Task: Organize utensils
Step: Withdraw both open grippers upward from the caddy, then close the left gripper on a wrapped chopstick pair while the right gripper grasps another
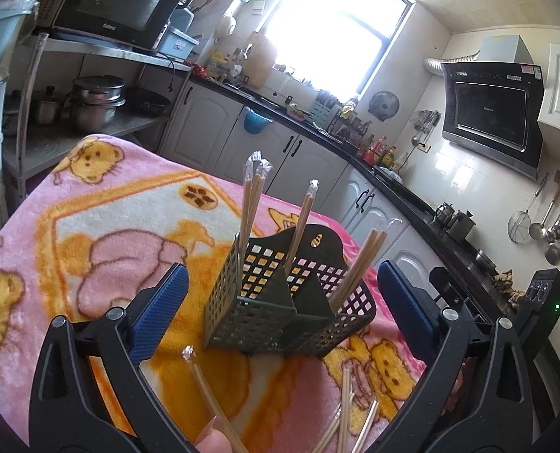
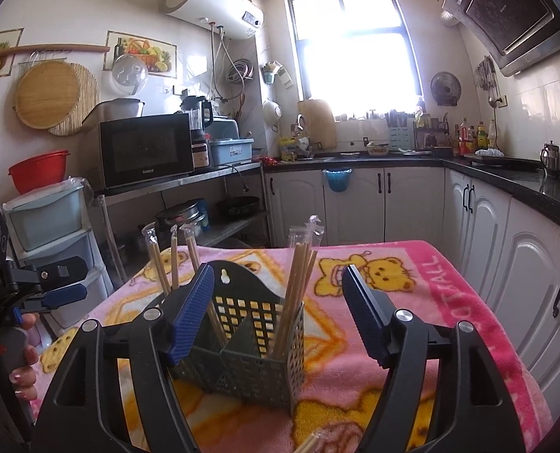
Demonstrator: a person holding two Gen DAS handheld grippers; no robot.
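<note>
Right wrist: left gripper (image 2: pixel 59 283) hand-held, level, jaws apart, beside basket (image 2: pixel 242 343).

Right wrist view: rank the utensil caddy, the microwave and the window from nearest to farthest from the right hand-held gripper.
1. Utensil caddy: right ahead of the right hand-held gripper, on the pink blanket.
2. Microwave: on the metal shelf, back left.
3. Window: on the far wall, above the counter.
</note>
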